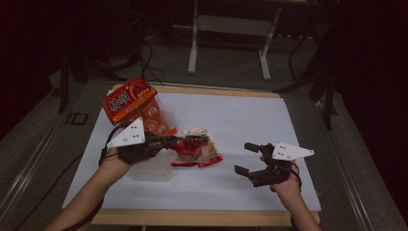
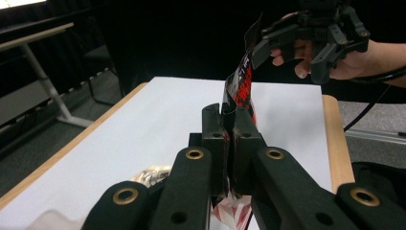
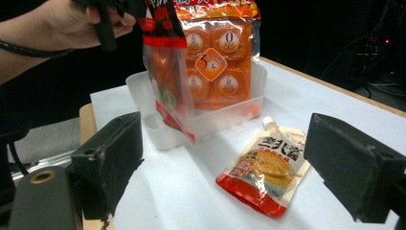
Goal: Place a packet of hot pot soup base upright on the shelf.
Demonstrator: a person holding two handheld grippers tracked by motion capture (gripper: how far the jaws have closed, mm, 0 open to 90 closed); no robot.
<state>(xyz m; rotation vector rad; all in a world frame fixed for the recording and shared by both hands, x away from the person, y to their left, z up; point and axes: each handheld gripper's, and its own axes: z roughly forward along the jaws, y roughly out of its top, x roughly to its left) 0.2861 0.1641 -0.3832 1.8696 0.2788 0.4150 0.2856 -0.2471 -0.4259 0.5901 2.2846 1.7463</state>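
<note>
We pinch the top edge of the red-trimmed clear bag (image 3: pixel 165 72) with the left hand-held gripper (image 2: pixel 229 125), so it hangs just in front of the clear bin (image 3: pixel 158 132). The right hand-held gripper (image 1: pixel 250 158) waits beside it, jaws wide, empty. The spouted pouch (image 3: pixel 265 167) lies on the bench, near the bin.

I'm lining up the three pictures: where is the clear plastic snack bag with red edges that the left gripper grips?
High view: the clear red-edged snack bag, centre-left.
Left gripper view: its edge rises from shut jaws.
Right gripper view: bag hangs upper left.
Shared landmark: white table sheet.
</note>
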